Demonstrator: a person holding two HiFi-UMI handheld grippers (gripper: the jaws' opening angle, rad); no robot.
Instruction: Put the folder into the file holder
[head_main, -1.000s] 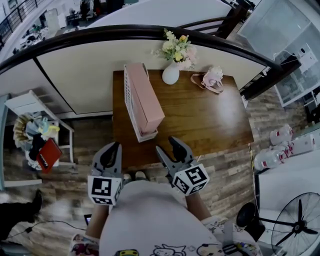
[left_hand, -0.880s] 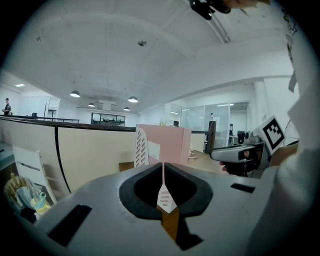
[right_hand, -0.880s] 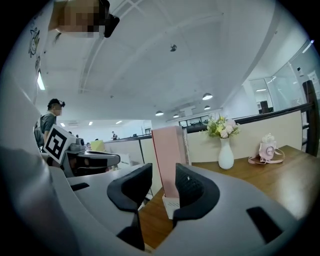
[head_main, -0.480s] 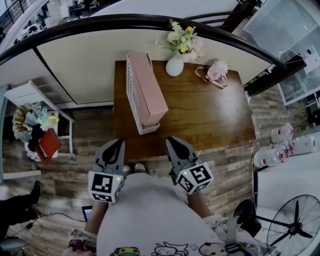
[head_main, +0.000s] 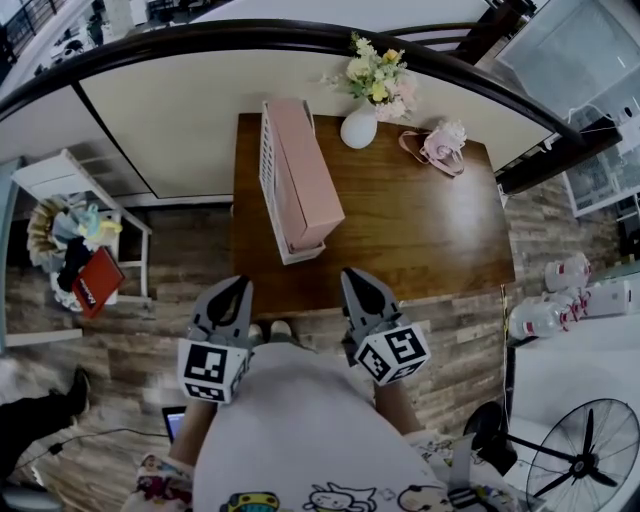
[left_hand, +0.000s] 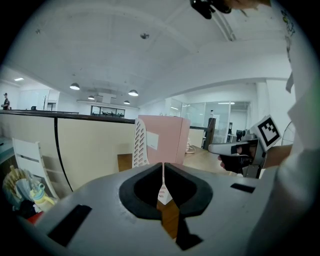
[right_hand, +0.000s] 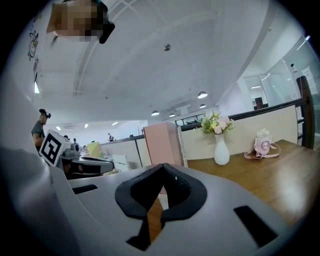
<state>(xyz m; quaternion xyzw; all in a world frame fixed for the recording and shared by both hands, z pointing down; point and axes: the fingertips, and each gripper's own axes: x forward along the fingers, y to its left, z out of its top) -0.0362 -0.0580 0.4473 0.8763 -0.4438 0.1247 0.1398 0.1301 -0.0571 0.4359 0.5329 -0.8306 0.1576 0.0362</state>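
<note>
A pink folder (head_main: 305, 170) stands upright inside a white slotted file holder (head_main: 268, 185) at the back left of the brown wooden table (head_main: 420, 230). Both grippers hang near the person's body, short of the table's front edge and apart from the holder. My left gripper (head_main: 232, 291) is shut with nothing in it, and so is my right gripper (head_main: 358, 283). In the left gripper view the folder (left_hand: 167, 140) and holder (left_hand: 140, 148) rise beyond the closed jaws. The right gripper view shows the folder (right_hand: 161, 144) ahead as well.
A white vase of flowers (head_main: 360, 122) and a small pink bag (head_main: 438, 146) sit along the table's back edge. A white rack with clutter (head_main: 72, 240) stands on the floor at the left. Bottles (head_main: 560, 300) and a fan (head_main: 585, 455) are at the right.
My right gripper's jaws, spread a second ago, have closed on nothing. Both grippers have sunk slightly in the head view, away from the table.
</note>
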